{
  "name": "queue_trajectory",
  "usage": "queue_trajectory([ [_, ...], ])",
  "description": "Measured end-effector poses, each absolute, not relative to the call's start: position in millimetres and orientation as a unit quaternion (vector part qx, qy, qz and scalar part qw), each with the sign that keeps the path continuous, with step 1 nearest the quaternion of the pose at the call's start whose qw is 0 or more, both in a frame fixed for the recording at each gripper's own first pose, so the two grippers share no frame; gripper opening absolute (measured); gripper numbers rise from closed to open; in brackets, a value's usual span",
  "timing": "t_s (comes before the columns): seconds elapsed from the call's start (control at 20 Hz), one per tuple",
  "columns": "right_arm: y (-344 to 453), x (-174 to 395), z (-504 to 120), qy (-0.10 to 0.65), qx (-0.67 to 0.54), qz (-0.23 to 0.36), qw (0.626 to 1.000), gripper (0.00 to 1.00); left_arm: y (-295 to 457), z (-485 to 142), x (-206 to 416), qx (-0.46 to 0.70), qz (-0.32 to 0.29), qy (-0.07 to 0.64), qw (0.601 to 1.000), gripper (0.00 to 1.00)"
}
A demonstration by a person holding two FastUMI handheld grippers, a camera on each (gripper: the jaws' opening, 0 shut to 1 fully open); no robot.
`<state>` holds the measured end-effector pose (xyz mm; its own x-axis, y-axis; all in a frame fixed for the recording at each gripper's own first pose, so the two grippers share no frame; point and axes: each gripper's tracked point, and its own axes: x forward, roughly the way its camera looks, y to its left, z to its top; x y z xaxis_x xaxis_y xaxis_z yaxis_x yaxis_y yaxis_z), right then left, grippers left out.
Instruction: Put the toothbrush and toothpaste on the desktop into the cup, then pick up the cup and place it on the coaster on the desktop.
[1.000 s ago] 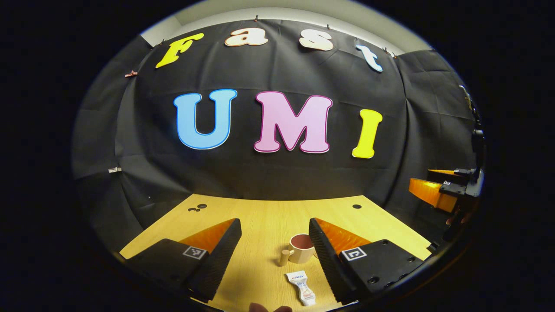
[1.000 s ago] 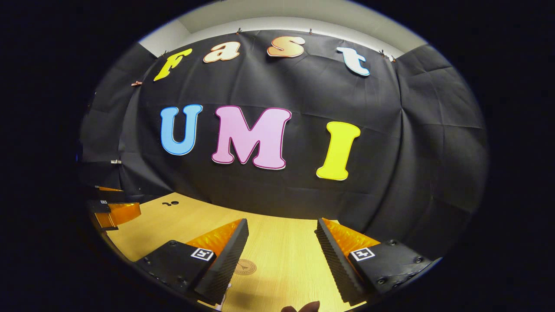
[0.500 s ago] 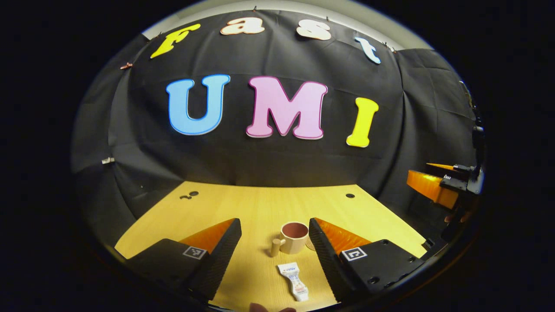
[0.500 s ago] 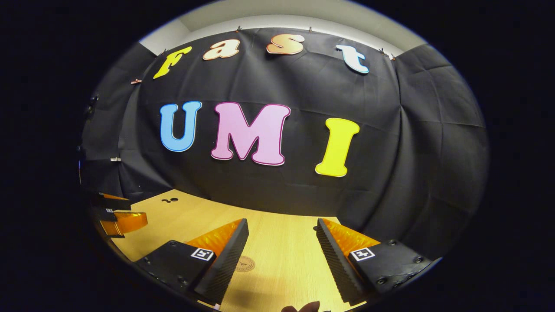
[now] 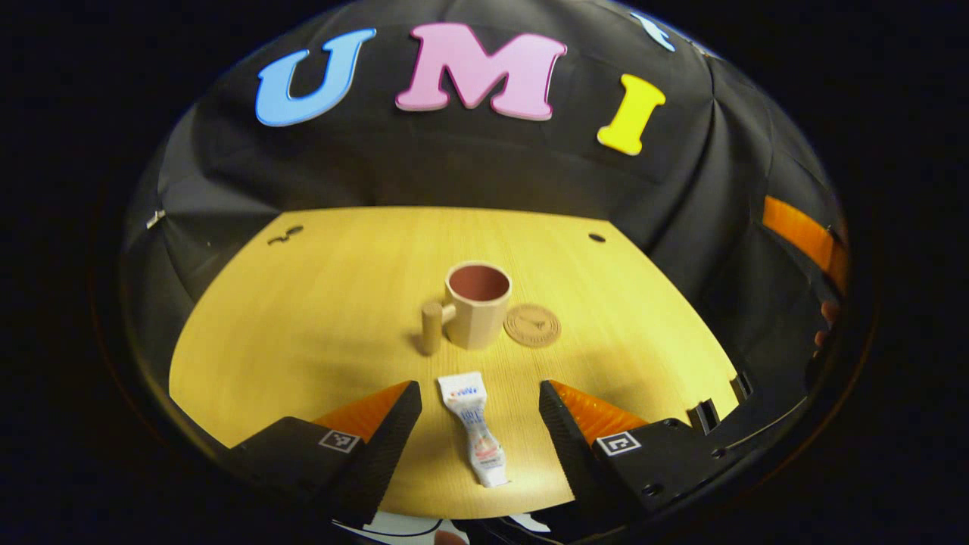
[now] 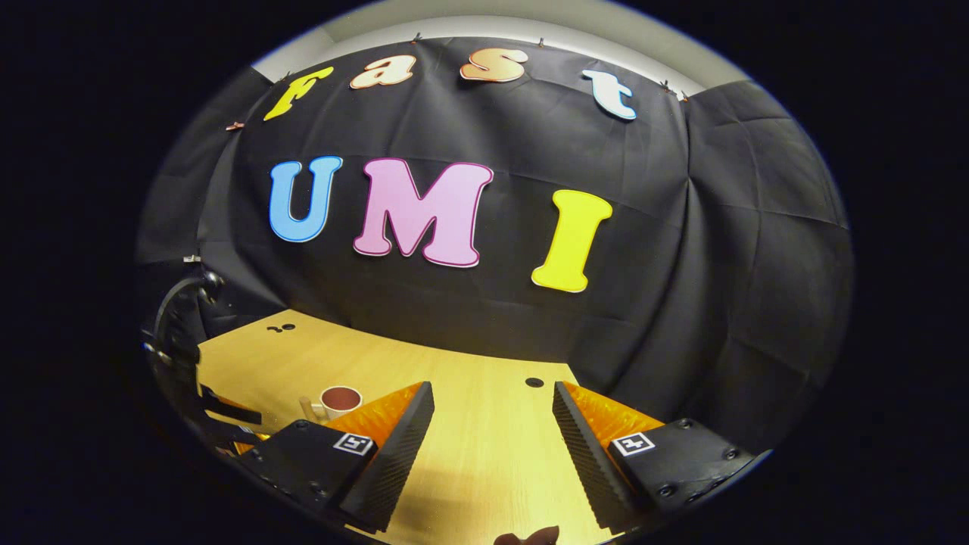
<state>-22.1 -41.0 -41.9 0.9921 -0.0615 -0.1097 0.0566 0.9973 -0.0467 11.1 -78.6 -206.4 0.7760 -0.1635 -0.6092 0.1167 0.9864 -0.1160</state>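
Observation:
A small white toothpaste tube (image 5: pixel 477 431) lies on the wooden desktop (image 5: pixel 303 318), lengthwise in the gap between the fingers of my left gripper (image 5: pixel 478 393), which hangs open above it without touching it. Beyond the tube a beige cup (image 5: pixel 477 303) with a reddish inside stands upright, its handle to the left. A round brown coaster (image 5: pixel 532 325) lies just right of the cup. My right gripper (image 6: pixel 492 390) is open over bare desktop with nothing between its fingers. In the right gripper view the cup (image 6: pixel 339 400) peeks out behind the left finger.
The black cloth wall closes the desk's far side. Small dark holes (image 5: pixel 596 238) mark the desktop near its back edge. The right gripper's finger (image 5: pixel 802 235) shows at the far right of the left gripper view. The desk's near edge runs just below my left fingers.
The left gripper has risen, pulled back and tilted down, so the tube now lies between its fingers and the coaster is in sight. The right gripper view has shifted and now takes in the cup.

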Motion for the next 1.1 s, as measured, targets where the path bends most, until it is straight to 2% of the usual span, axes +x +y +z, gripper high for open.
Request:
queue_trajectory([
  [0.2, -57, -21, -48, 0.064, -0.027, -0.039, 0.997, 0.97, -82, -254, 16, -0.05, -0.044, 0.405, 0.912, 0.92],
  [0.4, -67, -18, -58, 0.077, -0.027, -0.036, 0.996, 0.97, -82, -283, 29, -0.047, -0.023, 0.437, 0.898, 0.88],
  [0.45, -69, -16, -62, 0.081, -0.027, -0.034, 0.996, 1.0, -83, -289, 32, -0.048, -0.018, 0.443, 0.895, 0.86],
  [0.5, -70, -14, -65, 0.085, -0.027, -0.032, 0.996, 0.97, -84, -293, 35, -0.05, -0.014, 0.451, 0.891, 0.85],
  [0.75, -62, -2, -85, 0.106, -0.015, -0.005, 0.994, 0.97, -84, -310, 43, -0.056, 0.011, 0.472, 0.879, 0.69],
  [0.9, -42, -1, -103, 0.123, -0.002, 0.019, 0.992, 0.97, -82, -313, 47, -0.037, 0.021, 0.474, 0.88, 0.63],
  [1.1, -13, -10, -137, 0.18, 0.025, 0.054, 0.982, 0.97, -77, -312, 43, -0.013, 0.02, 0.483, 0.875, 0.47],
])
